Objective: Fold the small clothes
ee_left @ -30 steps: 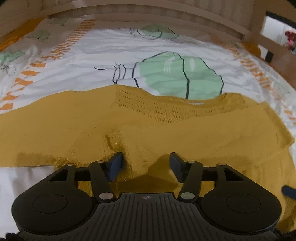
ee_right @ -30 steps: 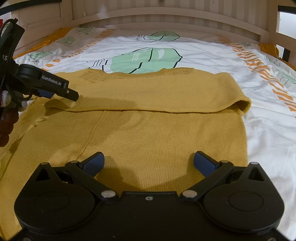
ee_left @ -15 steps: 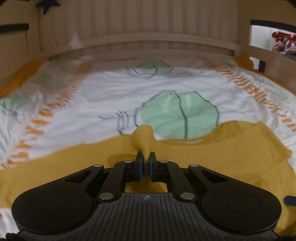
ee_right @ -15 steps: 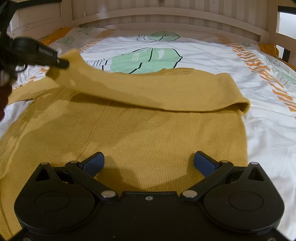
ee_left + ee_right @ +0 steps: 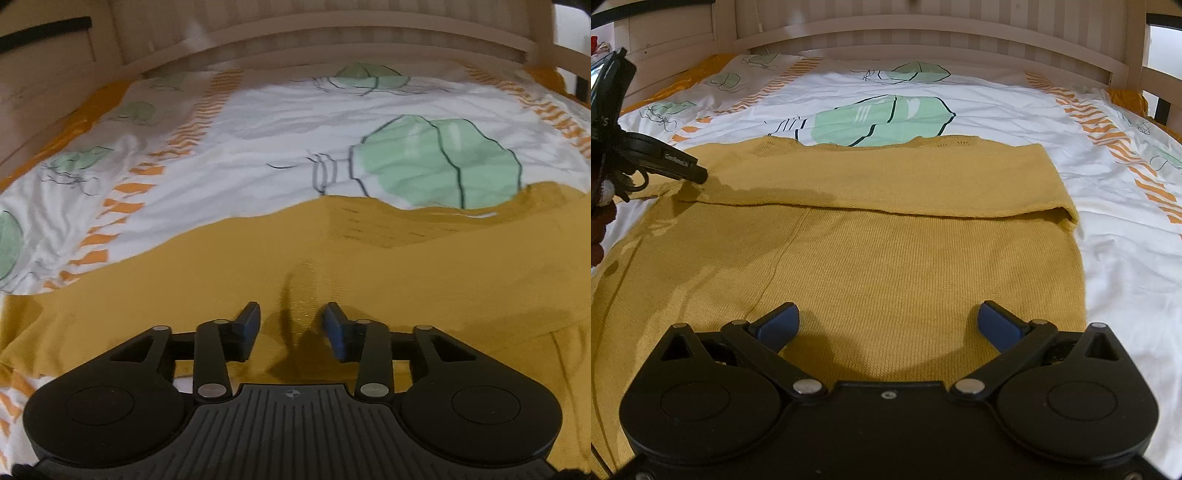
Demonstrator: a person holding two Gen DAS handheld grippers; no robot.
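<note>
Mustard-yellow knitted sweater (image 5: 886, 251) lay flat on the white leaf-print bedsheet (image 5: 997, 110). The left gripper (image 5: 291, 321) was opening, its pads clear of the cloth; the right gripper (image 5: 888, 321) gaped wide, empty. A good release probably needed a straight lift-off, leaving the fold undragged.

One mustard-yellow knit sweater (image 5: 886, 236) lies across the middle of the right wrist view, on one white printed bed cover (image 5: 997, 107). Two grippers show there: the right gripper (image 5: 888, 321) at the bottom centre and the left gripper (image 5: 698, 175) at the left edge.
</note>
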